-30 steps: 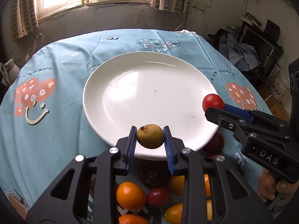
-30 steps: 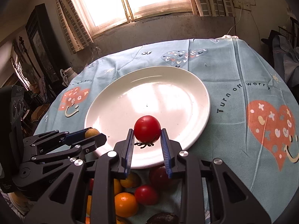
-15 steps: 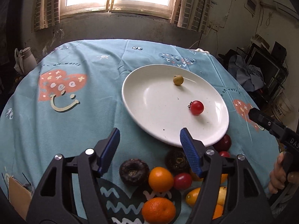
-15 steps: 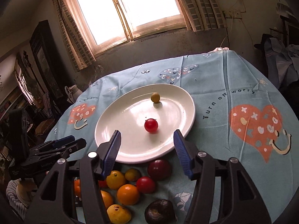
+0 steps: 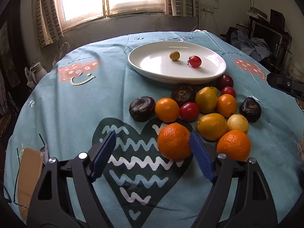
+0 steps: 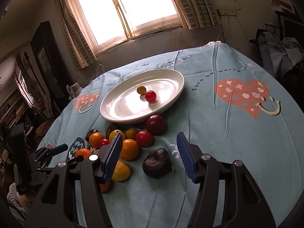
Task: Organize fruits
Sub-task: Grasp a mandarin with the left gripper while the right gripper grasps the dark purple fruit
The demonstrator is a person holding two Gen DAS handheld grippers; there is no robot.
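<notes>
A white plate (image 5: pixel 216 71) (image 6: pixel 121 117) holds a small yellow-green fruit (image 5: pixel 174 55) (image 6: pixel 141 89) and a red cherry tomato (image 5: pixel 195 61) (image 6: pixel 150 96). In front of it lies a pile of several fruits: oranges, tomatoes, yellow fruits and dark purple ones. My left gripper (image 5: pixel 152 155) is open and empty, low over the cloth, with an orange (image 5: pixel 174 144) against its right finger. My right gripper (image 6: pixel 149 154) is open and empty, with a dark purple fruit (image 6: pixel 156 163) between its fingers' line.
The round table wears a light blue cloth (image 5: pixel 76 98) with heart prints. A cardboard piece (image 5: pixel 28 169) lies at the left edge. A dark red plum (image 6: pixel 156 124) sits by the plate's rim. The other gripper's tip (image 5: pixel 285 84) shows at the right.
Both grippers opened, leaving the yellow-green fruit and the tomato on the plate, then pulled back from the plate to the fruit pile.
</notes>
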